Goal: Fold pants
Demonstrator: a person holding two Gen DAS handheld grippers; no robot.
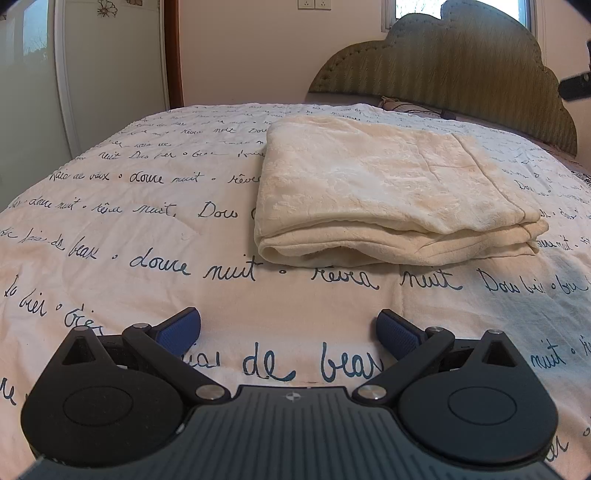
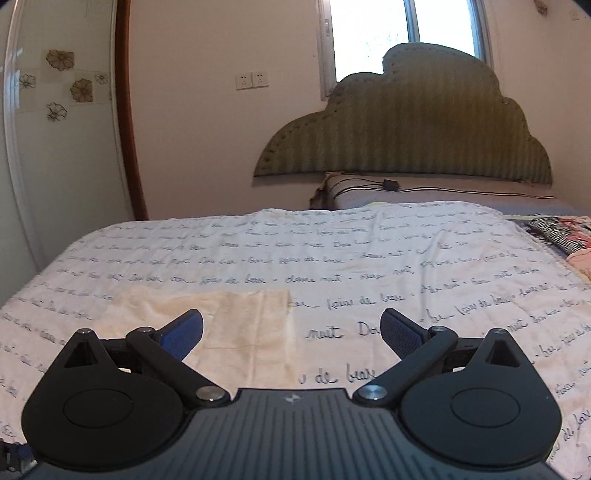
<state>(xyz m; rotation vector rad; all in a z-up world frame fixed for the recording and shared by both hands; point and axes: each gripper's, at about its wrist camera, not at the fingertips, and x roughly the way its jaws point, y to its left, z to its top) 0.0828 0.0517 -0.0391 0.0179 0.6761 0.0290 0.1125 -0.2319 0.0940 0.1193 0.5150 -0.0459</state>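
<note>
Left gripper (image 1: 289, 330) and right gripper (image 2: 291, 332) match: black linkage arms, round black housings, silver pivot screws. Fingertip pads (image 1: 397, 334) are blue and textured. Each ribbed grey body carries a small emblem.

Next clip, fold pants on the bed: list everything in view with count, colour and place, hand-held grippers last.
Folded pants: 1, cream, on the quilt, ahead of the left hand-held gripper and touching neither gripper.
Quilt: 1, white with dark blue script, covering the bed.
Headboard: 1, olive green, cloud-shaped, against the far wall.
Cable with small box: 1, black, on the mattress below the headboard.
Wall sockets: 2, white, left of the window.
Window: 1, bright, behind the headboard.
Patterned fabric: striped and pink, bed's right edge; item count unclear.
Left hand-held gripper: 1, black with blue pads, open, holding nothing.
Right hand-held gripper: 1, black with blue pads, open, holding nothing.
</note>
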